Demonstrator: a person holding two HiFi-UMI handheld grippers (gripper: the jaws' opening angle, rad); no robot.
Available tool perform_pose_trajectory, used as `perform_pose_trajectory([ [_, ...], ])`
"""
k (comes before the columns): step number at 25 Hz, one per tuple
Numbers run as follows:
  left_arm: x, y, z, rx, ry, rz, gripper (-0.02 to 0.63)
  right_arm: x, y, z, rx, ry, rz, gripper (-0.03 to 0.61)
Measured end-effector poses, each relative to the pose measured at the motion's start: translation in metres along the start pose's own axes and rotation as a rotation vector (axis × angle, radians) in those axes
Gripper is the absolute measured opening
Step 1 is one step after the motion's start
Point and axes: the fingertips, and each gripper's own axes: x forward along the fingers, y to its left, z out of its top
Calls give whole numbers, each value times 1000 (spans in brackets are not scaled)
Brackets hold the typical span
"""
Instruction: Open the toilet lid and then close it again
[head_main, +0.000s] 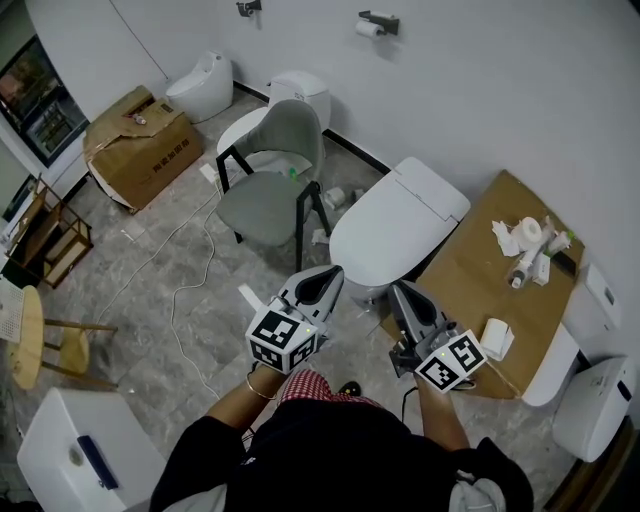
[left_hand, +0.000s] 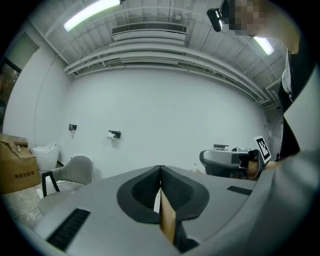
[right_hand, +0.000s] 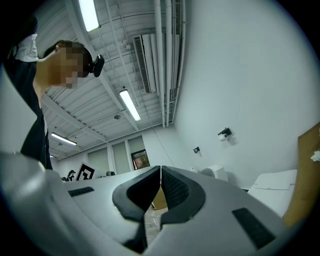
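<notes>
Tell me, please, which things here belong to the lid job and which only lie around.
For the job:
- toilet lid, closed now
- left gripper, shut and empty
- right gripper, shut and empty

Just lying about:
- grey chair
- cardboard box
- cardboard sheet with paper rolls on it
- floor cable
- wooden stool

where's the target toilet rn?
Head view, centre-right: the toilet, lid shut, stands against the wall between the grey chair and the cardboard sheet.

Glossy white toilet lid (head_main: 400, 215), matt brown cardboard sheet (head_main: 470, 262) (creased), grey veined stone-look floor (head_main: 130, 335), matt grey chair (head_main: 290, 135)
</notes>
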Motion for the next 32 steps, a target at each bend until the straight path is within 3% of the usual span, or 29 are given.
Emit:
perform_pose_trajectory([
  [6, -9, 13, -11, -34, 1, 38, 5, 2, -6, -9, 15, 26, -11, 21],
  [10, -6, 27, -10, 8, 24, 48, 5, 15, -6, -7, 10, 15, -8, 21],
  [21, 49, 33, 33, 51, -20, -124, 5, 37, -28, 23, -43, -48, -105, 21],
  [32, 65, 48, 35, 64, 0, -226, 5, 52, -41, 25, -54, -81, -208, 21],
])
